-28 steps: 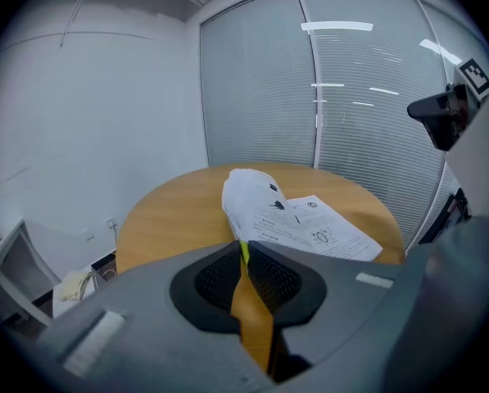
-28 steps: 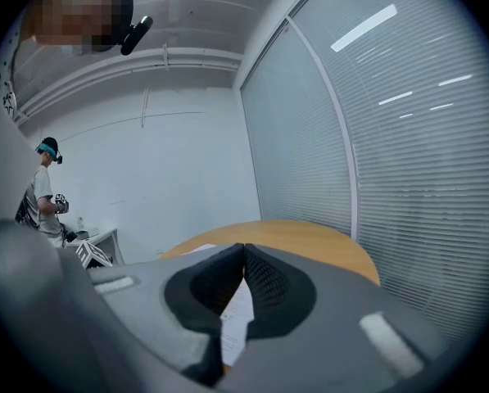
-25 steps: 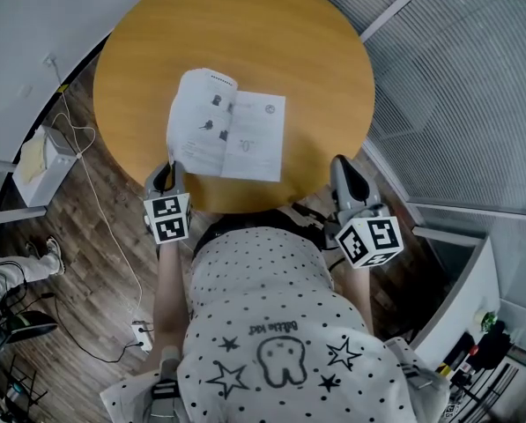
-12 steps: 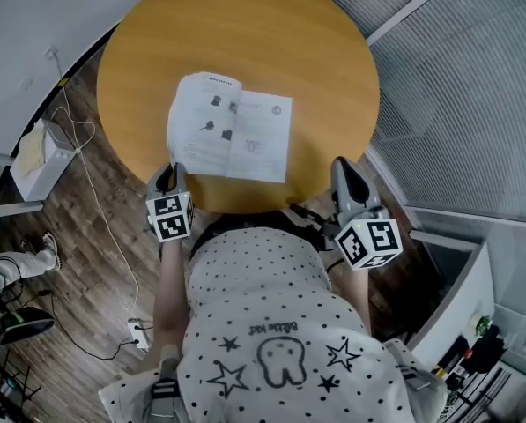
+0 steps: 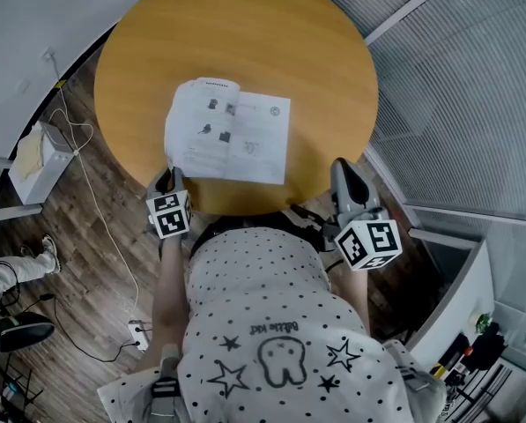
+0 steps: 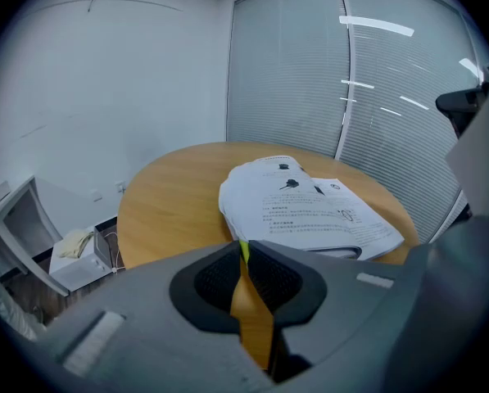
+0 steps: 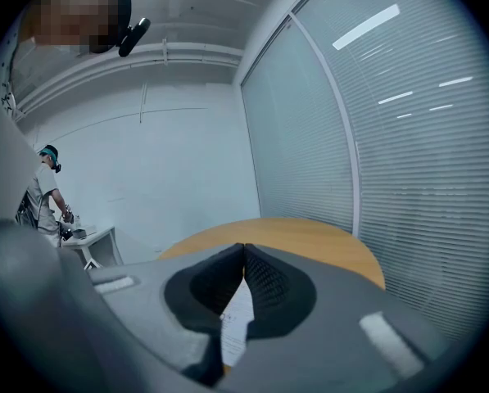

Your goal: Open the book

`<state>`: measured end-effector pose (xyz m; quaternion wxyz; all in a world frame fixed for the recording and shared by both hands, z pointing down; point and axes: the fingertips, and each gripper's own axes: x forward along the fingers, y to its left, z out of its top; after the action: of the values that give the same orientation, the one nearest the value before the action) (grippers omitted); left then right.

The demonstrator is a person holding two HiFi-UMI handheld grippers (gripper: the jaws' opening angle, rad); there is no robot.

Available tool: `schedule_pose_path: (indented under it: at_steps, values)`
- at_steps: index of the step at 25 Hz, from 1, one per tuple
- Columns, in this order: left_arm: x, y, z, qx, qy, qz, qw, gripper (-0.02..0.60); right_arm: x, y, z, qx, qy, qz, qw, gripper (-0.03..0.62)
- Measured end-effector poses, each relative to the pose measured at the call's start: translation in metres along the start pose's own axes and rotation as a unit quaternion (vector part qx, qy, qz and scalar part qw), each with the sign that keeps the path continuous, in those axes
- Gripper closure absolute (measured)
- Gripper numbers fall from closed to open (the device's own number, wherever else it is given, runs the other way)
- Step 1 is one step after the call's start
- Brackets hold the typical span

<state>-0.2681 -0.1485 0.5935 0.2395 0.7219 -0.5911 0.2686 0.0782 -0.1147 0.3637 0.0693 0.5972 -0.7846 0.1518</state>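
A thin white book [image 5: 232, 130] lies open on the round wooden table [image 5: 271, 33], with printed pages facing up. My left gripper [image 5: 166, 176] is at the book's near left corner, at the table's near edge. In the left gripper view its jaws [image 6: 242, 244] meet at the tips right on the edge of the left page [image 6: 310, 207], and look shut on that corner. My right gripper [image 5: 340, 166] hovers by the table's near right edge, apart from the book. Its jaws [image 7: 244, 248] are shut on nothing, and a strip of the book shows through the slit below their tips.
A glass wall with blinds [image 5: 456, 86] runs close along the table's right side. On the wood floor at left are a white box [image 5: 33, 157], trailing cables [image 5: 86, 201] and a power strip [image 5: 141, 331]. A person [image 7: 43, 195] stands at a desk far off.
The book's left page, curled up a second ago, has sunk nearly flat as my left gripper came down with it. The right gripper has kept still.
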Motion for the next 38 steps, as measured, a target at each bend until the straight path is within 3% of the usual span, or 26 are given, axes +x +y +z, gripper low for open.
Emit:
schedule_pose_path:
  at_steps: [11, 30, 33, 38]
  values:
    - [0.024, 0.002, -0.023, 0.014, 0.042, 0.006, 0.9990, 0.538, -0.001, -0.006, -0.001, 0.002, 0.004, -0.009, 1.000, 0.589]
    - [0.029, 0.003, -0.027, 0.022, 0.047, 0.000, 0.9987, 0.528, 0.002, 0.001, -0.006, 0.004, 0.004, -0.004, 1.000, 0.589]
    - [0.029, 0.006, -0.026, 0.008, 0.054, -0.003, 0.9985, 0.495, 0.002, 0.000, -0.006, 0.005, 0.005, -0.006, 1.000, 0.589]
    - [0.026, 0.010, -0.022, 0.025, 0.052, 0.007, 0.9983, 0.408, 0.002, 0.002, -0.008, 0.007, 0.005, -0.006, 1.000, 0.589]
